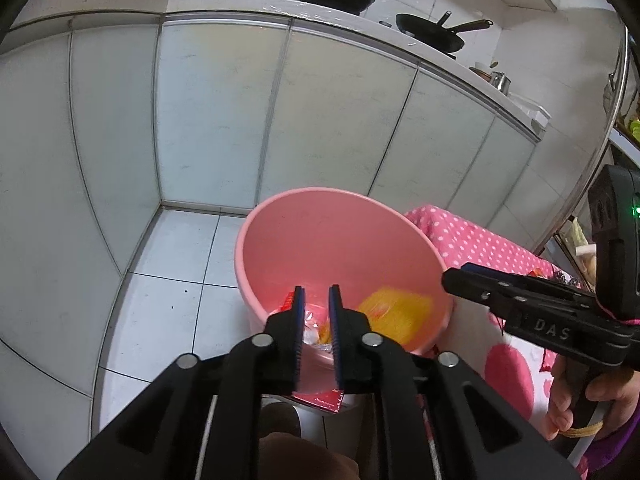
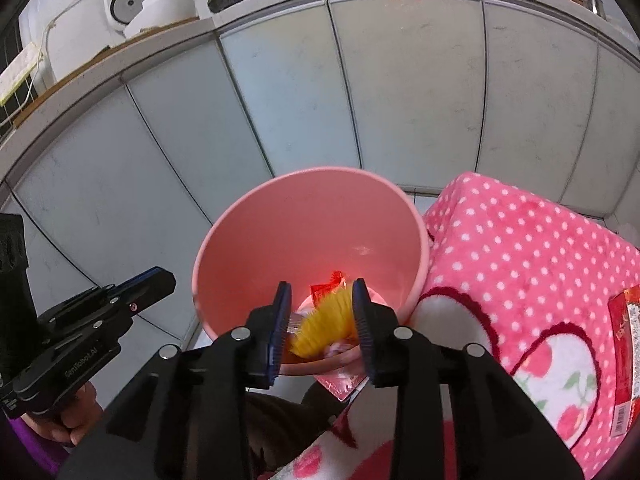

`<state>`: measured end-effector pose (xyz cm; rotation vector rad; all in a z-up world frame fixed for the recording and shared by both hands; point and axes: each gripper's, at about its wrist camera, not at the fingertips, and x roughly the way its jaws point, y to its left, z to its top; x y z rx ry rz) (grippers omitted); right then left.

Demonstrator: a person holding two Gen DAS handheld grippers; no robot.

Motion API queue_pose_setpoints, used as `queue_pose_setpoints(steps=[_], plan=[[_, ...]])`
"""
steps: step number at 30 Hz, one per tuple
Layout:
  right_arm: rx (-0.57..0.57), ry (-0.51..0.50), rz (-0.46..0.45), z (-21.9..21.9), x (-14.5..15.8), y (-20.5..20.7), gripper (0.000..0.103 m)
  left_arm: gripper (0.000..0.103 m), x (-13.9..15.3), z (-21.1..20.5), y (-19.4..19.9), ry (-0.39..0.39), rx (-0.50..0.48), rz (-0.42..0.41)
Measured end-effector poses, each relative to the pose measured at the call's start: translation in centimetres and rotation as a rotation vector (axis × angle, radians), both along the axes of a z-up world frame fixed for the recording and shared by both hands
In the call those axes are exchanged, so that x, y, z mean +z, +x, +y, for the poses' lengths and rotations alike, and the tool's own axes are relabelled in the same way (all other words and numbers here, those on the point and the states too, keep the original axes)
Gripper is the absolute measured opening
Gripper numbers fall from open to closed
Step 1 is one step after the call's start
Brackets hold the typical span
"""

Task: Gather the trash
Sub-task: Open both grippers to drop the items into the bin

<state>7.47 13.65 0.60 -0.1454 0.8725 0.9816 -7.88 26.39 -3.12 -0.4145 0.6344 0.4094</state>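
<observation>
— Trash: we have a yellow wrapper (image 2: 324, 328) and a red packet (image 2: 329, 286) lying at the bottom of the pink bin (image 1: 280, 240), which stands on the floor against the blanket's (image 2: 520, 240) left edge.

— Why are both tools over it?

— We judge they've just dropped pieces: left tool (image 1: 317, 312) narrowly parted, right tool (image 2: 320, 312) wider, both empty.

— Anything left?

— One red packet (image 2: 624, 360) at the blanket's right edge.

Pink bin (image 2: 280, 240) holding yellow wrapper (image 2: 326, 320), red packet (image 2: 330, 284); right gripper (image 2: 320, 320) open above rim; left gripper (image 2: 148, 286) beside; red wrapper (image 2: 628, 356) on polka-dot blanket (image 2: 520, 248).
</observation>
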Motion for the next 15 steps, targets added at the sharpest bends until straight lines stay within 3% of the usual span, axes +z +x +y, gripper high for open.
queue_pose_setpoints(steps=[7,9,15], plan=[[-0.03,0.029,-0.03,-2.1,1.3,-0.4,0.032,0.021,0.9,-0.8,-0.5,0.009,-0.007,-0.012],[-0.038,0.034,-0.042,-3.0,1.6,-0.8,0.032,0.027,1.5,-1.4,-0.5,0.011,-0.023,-0.024],[-0.066,0.048,-0.051,-6.2,2.2,-2.2,0.032,0.027,3.1,-3.5,-0.4,0.028,-0.078,-0.046]])
